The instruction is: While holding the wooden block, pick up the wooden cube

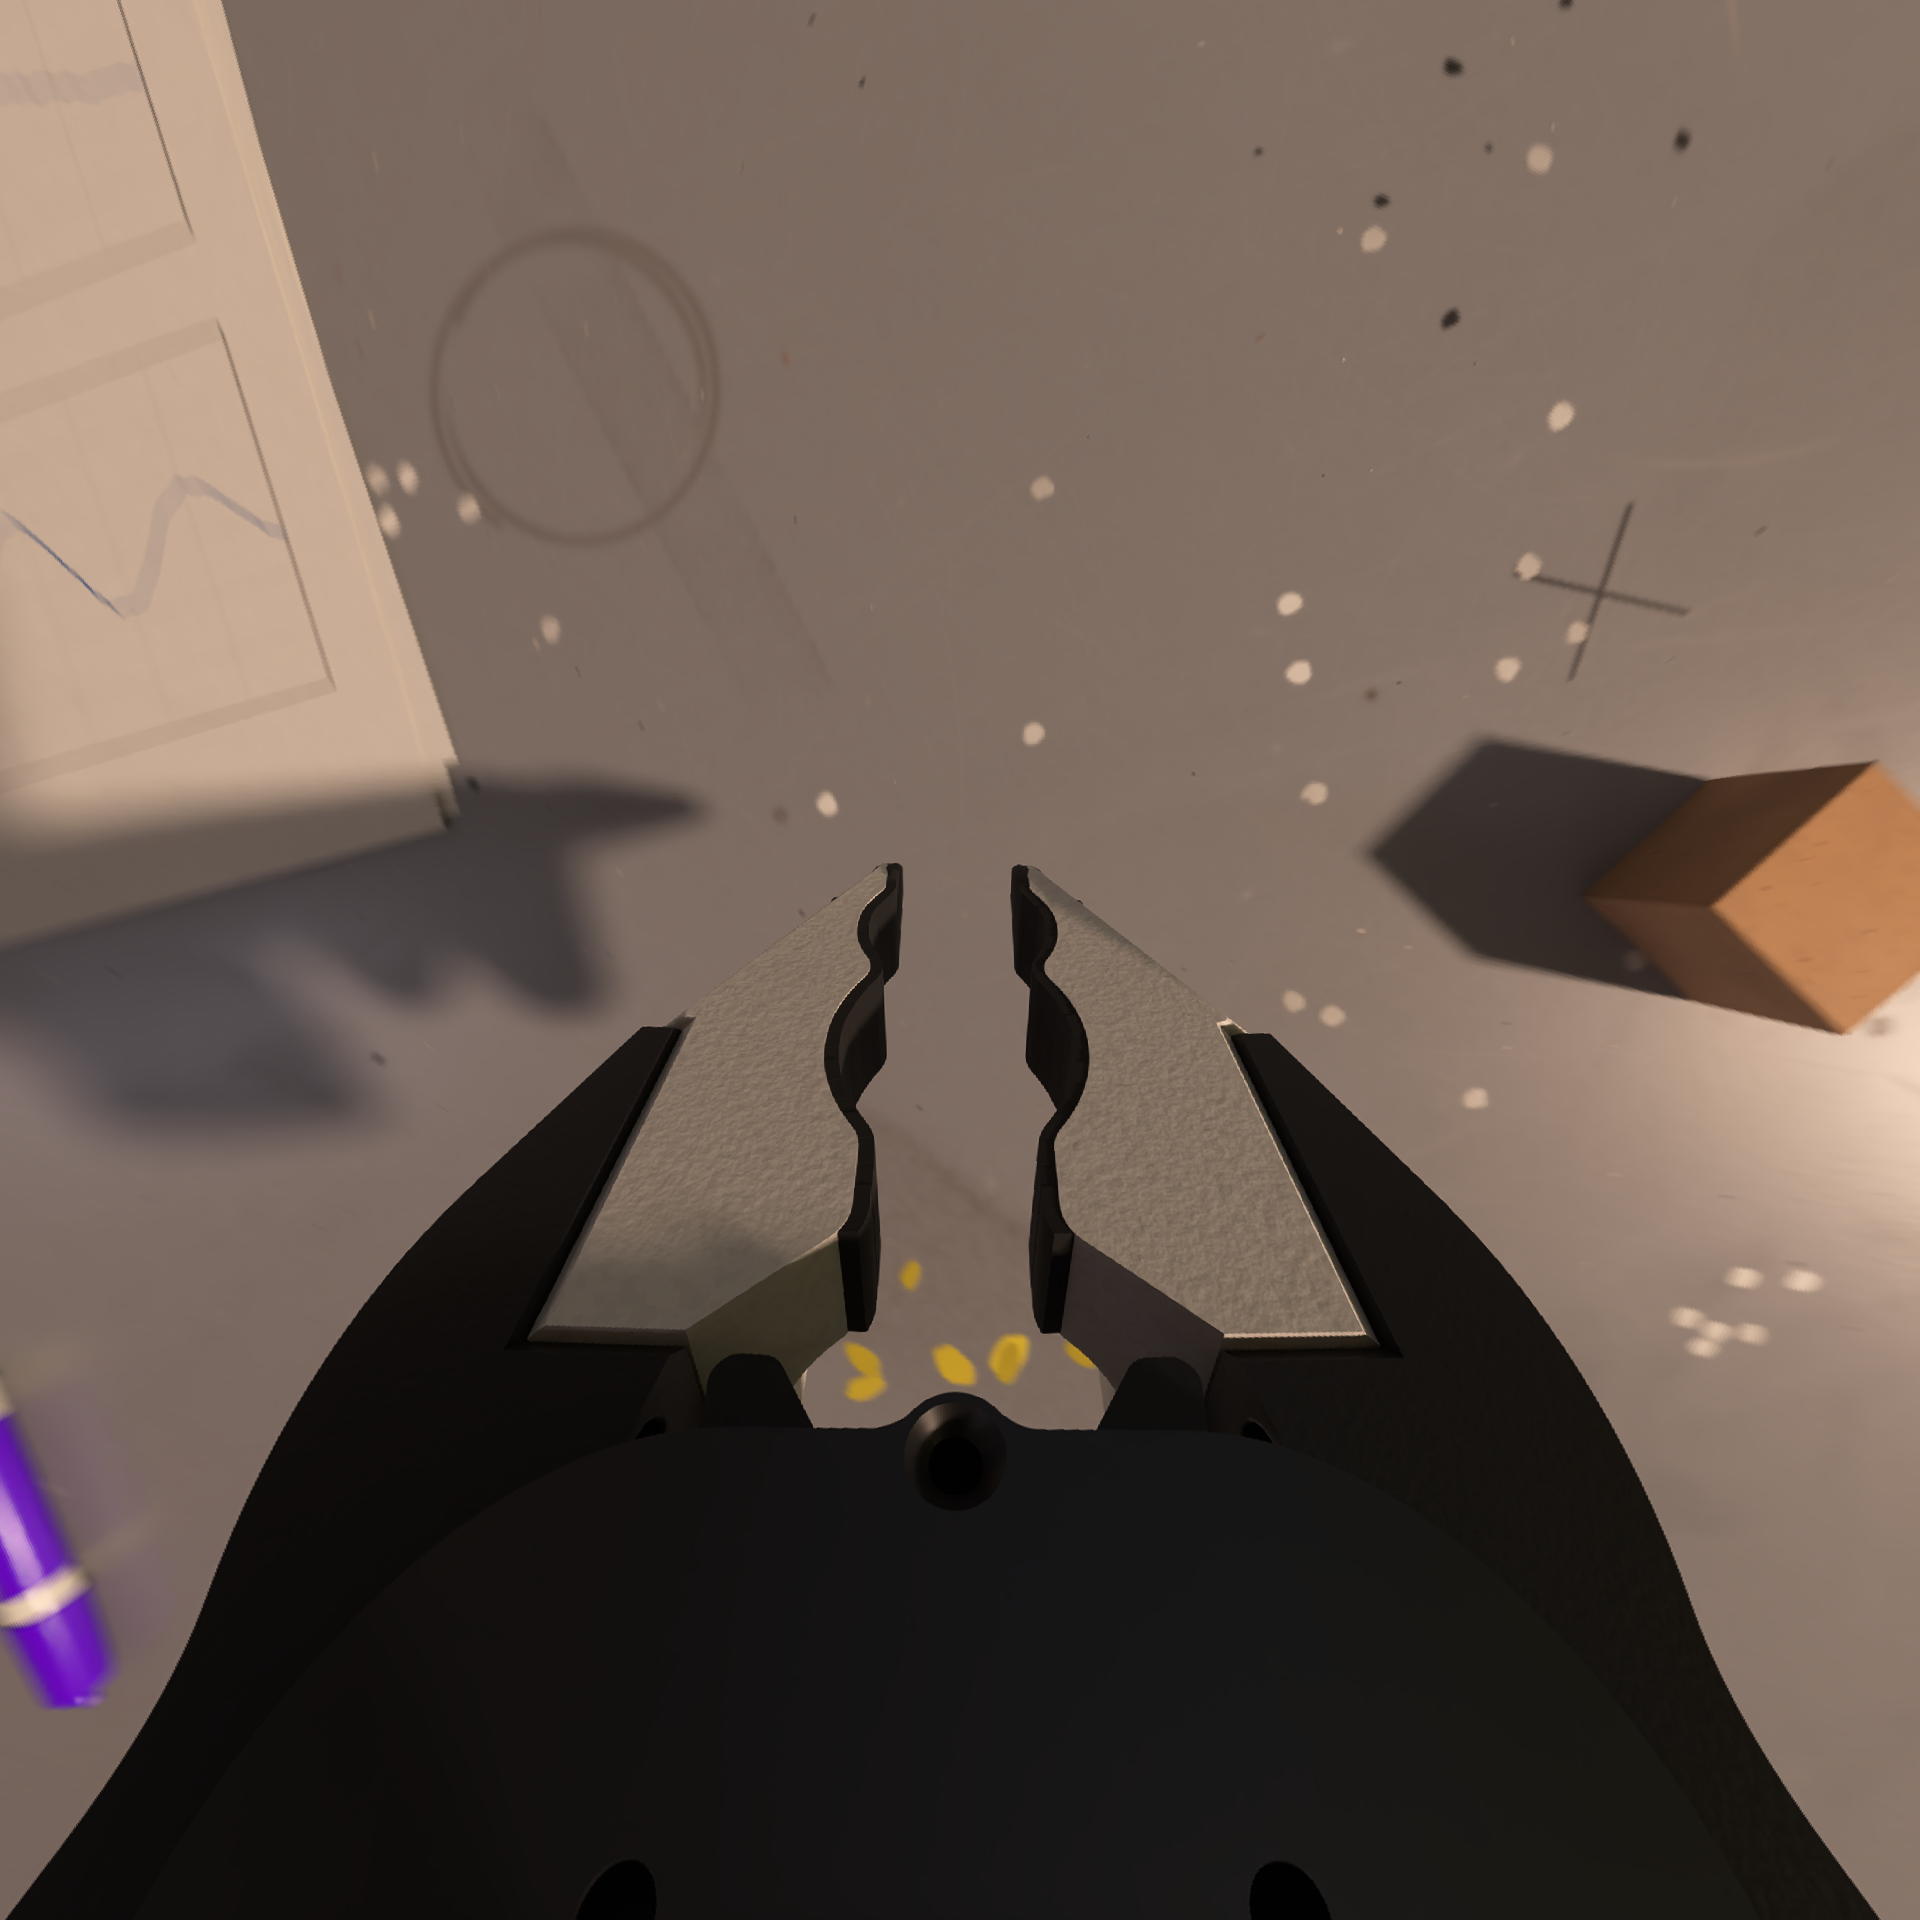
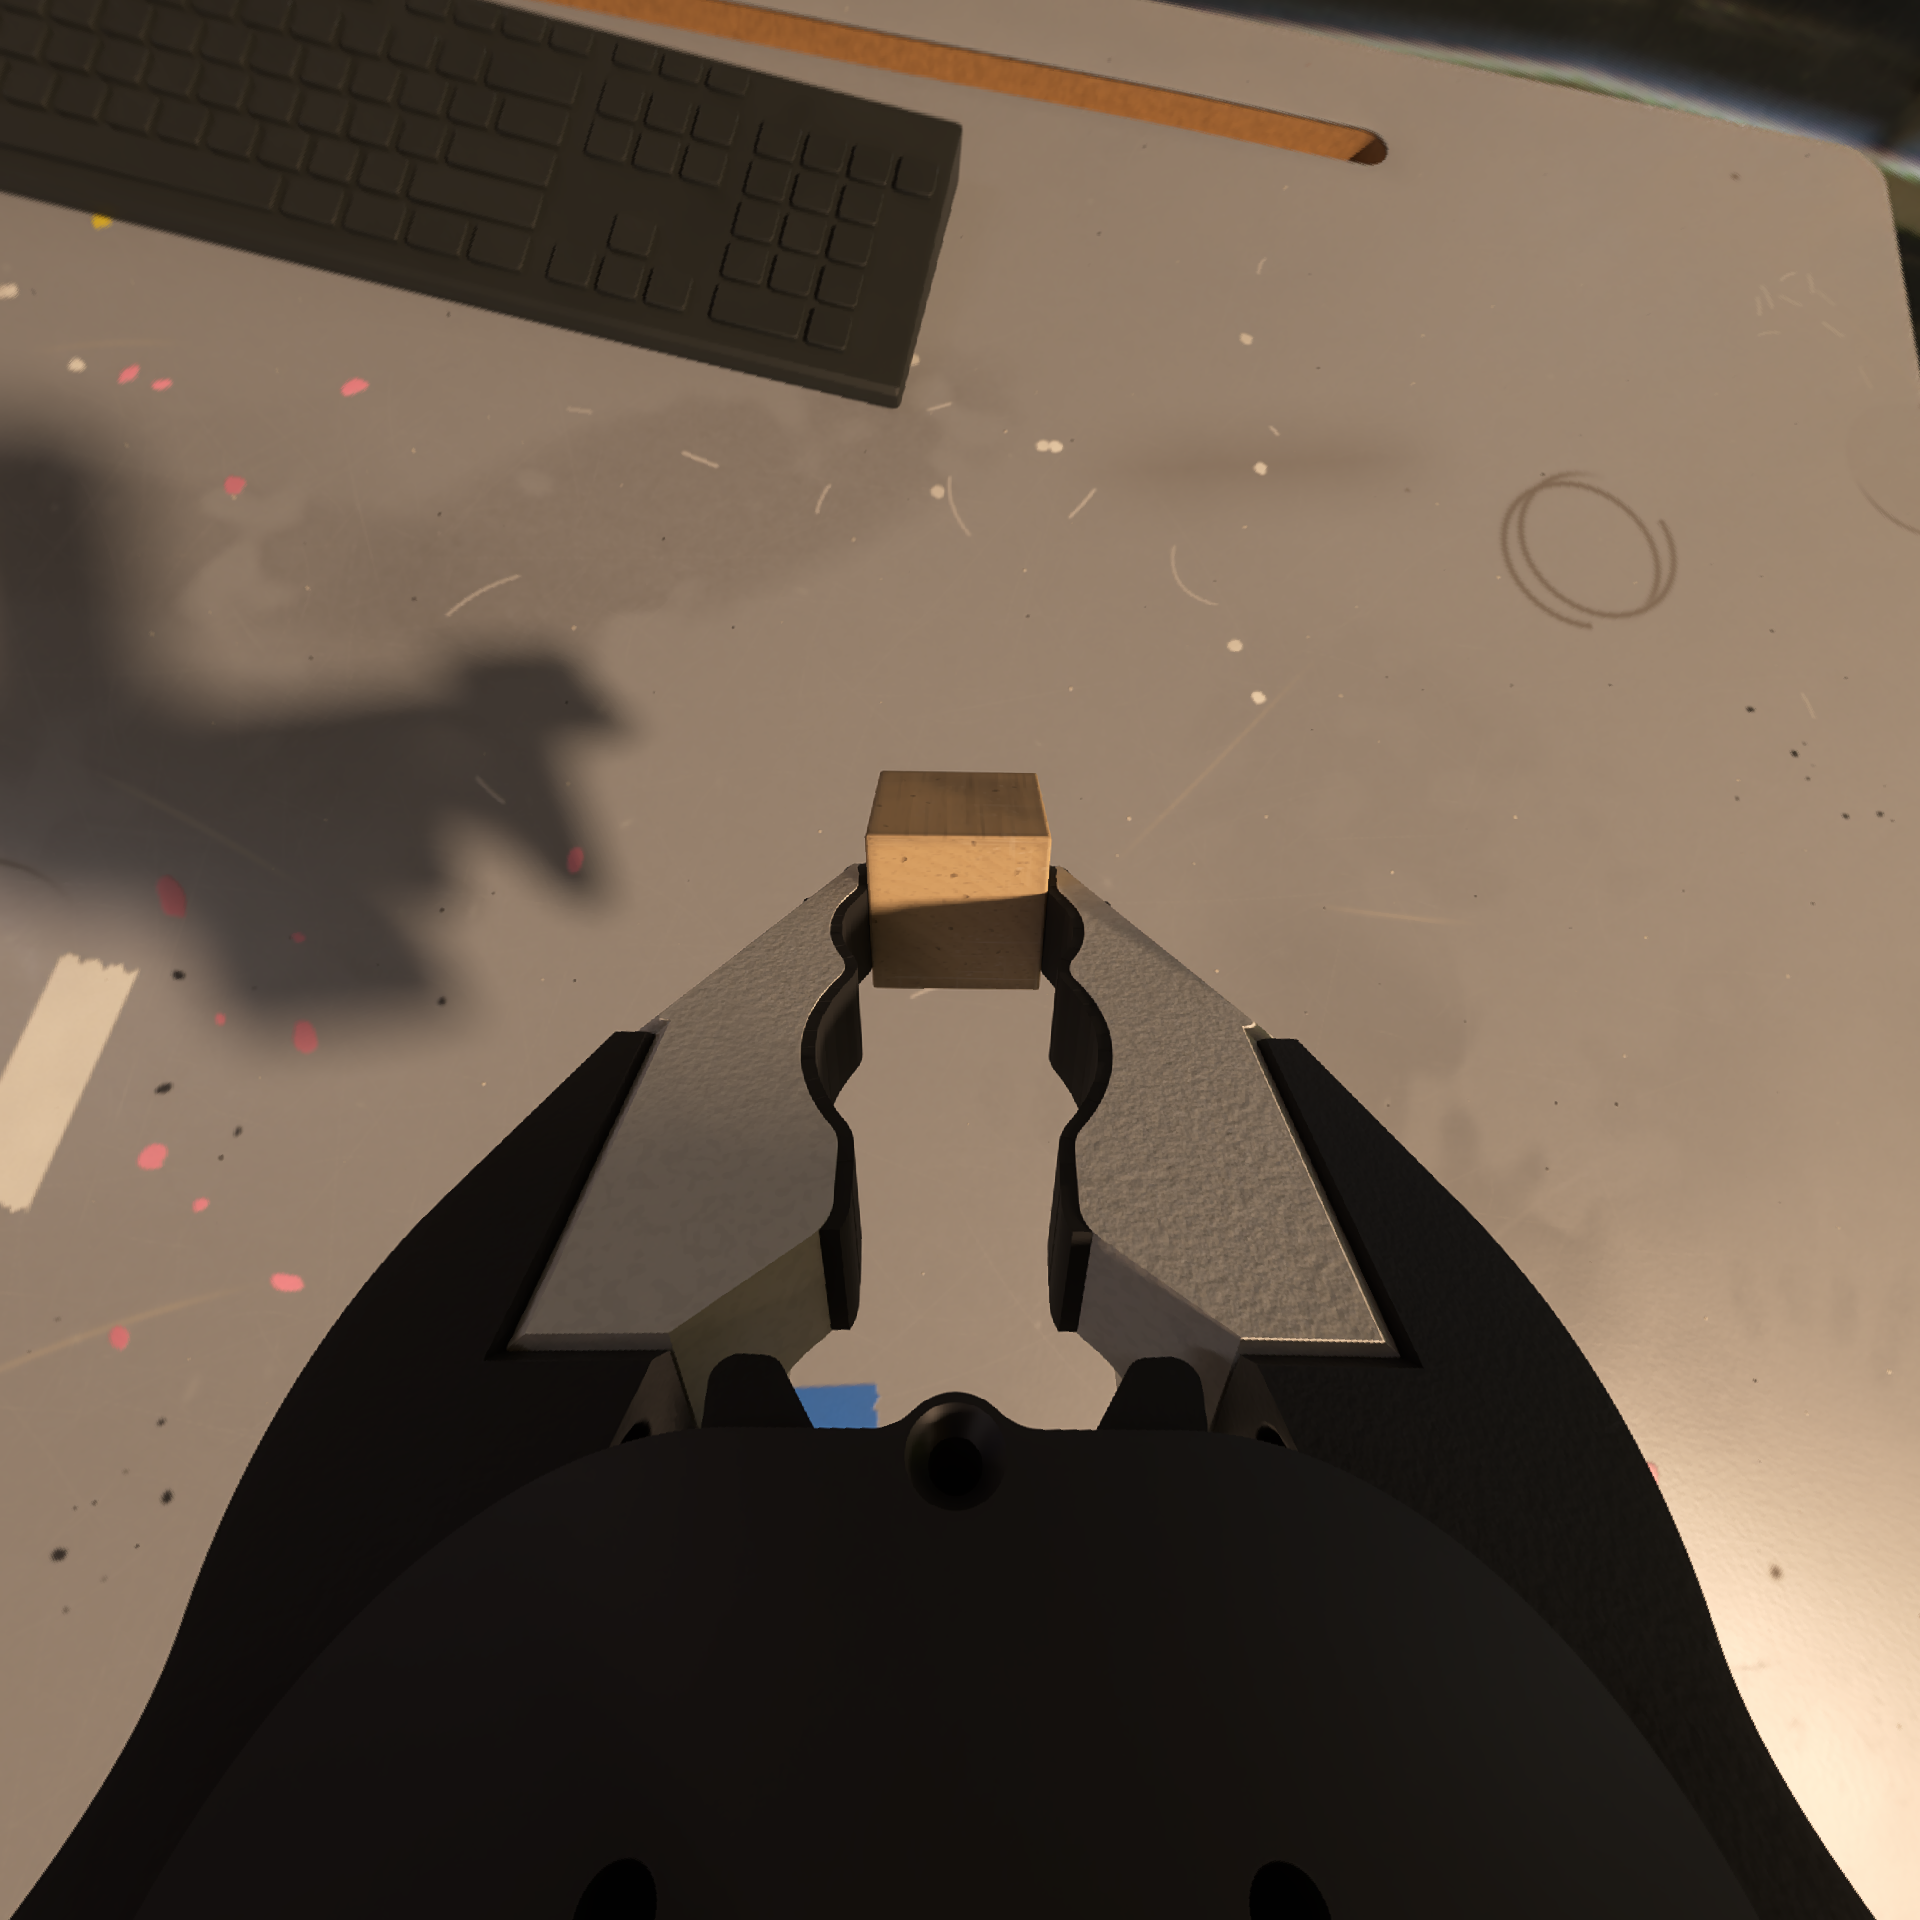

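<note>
My right gripper is shut on a pale wooden block, pinched between its fingertips and held above the grey table. A brown wooden cube sits on the table at the right edge of the left wrist view, casting a shadow to its left. My left gripper is above the table, to the left of the cube and apart from it. Its jaws stand a narrow gap apart with nothing between them.
A beige board with drawn charts lies at the upper left of the left wrist view, and a purple pen at the lower left. A dark keyboard lies at the far side, with an orange strip behind it. The table edge curves at the upper right.
</note>
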